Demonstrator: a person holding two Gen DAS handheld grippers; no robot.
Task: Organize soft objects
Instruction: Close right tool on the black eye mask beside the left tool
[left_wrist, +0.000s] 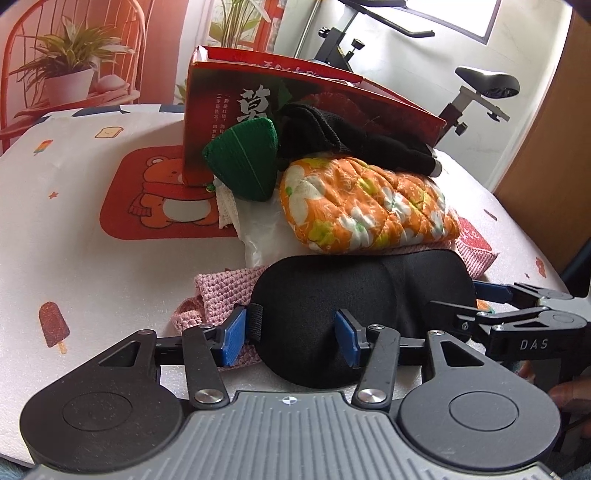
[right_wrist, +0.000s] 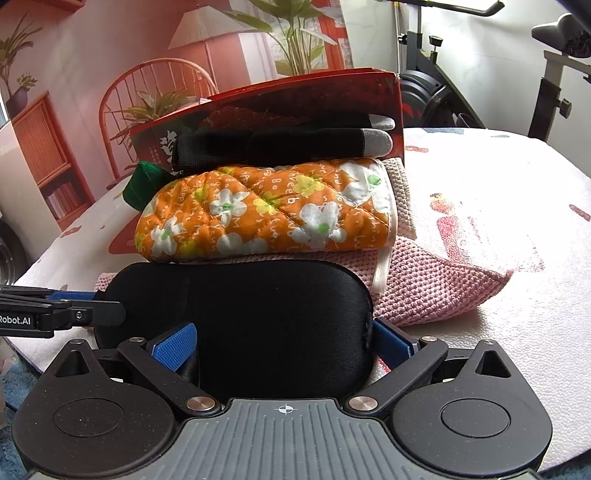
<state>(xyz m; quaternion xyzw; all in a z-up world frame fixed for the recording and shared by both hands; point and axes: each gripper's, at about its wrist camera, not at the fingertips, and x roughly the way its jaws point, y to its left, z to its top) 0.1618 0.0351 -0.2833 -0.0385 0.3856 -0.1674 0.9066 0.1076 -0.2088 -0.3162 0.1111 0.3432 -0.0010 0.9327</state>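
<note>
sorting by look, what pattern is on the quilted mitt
Orange with white and yellow flowers, clearest on the oven mitt in the right wrist view.

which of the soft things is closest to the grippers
The black eye mask, at the front of the pile. Both grippers, left and right, have it between their fingers; the orange mitt, black glove and pink knit lie behind.

Eye mask (left_wrist: 332, 317) lies before oven mitt (left_wrist: 365, 206); glove (left_wrist: 351, 144) on mitt
</note>
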